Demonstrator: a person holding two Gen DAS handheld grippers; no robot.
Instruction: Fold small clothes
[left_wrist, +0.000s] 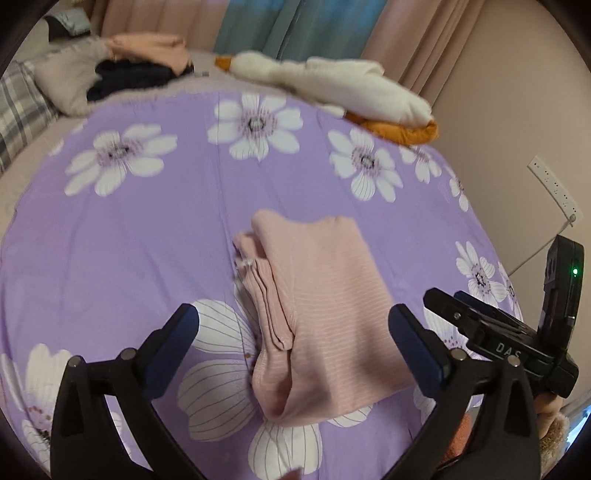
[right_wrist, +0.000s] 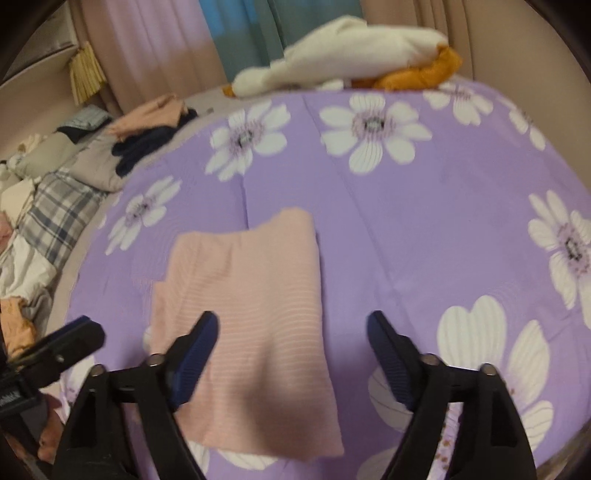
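Observation:
A pink ribbed garment (left_wrist: 317, 314) lies folded into a rough rectangle on the purple flowered bedsheet (left_wrist: 147, 229). It also shows in the right wrist view (right_wrist: 251, 317). My left gripper (left_wrist: 295, 325) is open and empty, held above the garment's near part, with its layered left edge between the fingers. My right gripper (right_wrist: 291, 332) is open and empty, above the garment's right half. The right gripper also shows at the right edge of the left wrist view (left_wrist: 491, 328). The left gripper's tip shows at the left of the right wrist view (right_wrist: 62, 343).
A white and orange plush toy (left_wrist: 343, 88) lies at the far edge of the bed. A pile of peach and dark clothes (left_wrist: 140, 62) and a plaid pillow (right_wrist: 59, 214) sit at the far left. Curtains (right_wrist: 155, 44) hang behind. A power strip (left_wrist: 554, 184) is on the right wall.

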